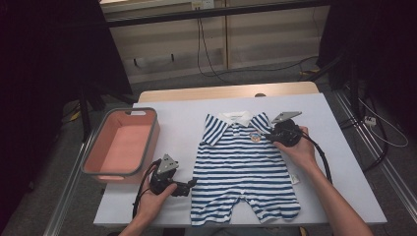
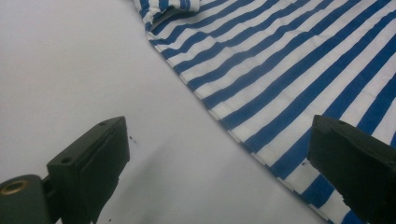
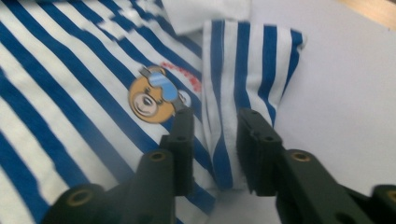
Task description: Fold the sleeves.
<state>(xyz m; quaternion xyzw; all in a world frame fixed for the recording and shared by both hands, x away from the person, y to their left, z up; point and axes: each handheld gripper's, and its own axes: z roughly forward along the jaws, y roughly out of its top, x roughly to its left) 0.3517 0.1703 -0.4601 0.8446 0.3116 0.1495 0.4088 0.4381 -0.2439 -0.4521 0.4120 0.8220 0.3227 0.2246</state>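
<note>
Striped romper (image 1: 243, 169) lies flat on white surface (image 1: 339, 162), collar away from person. Right gripper (image 3: 212, 140) at garment's sleeve (image 3: 247, 70): folded sleeve fabric bunched between its jaws, jaws narrowed around it; whether pads actually press cloth, cannot tell. Bear badge (image 3: 152, 95) just left of left jaw. Left gripper (image 2: 215, 163) low over romper's side edge, jaws wide apart, one over bare surface, other over stripes, hem running between. Pink basket (image 1: 101, 142) beyond left gripper.
</note>
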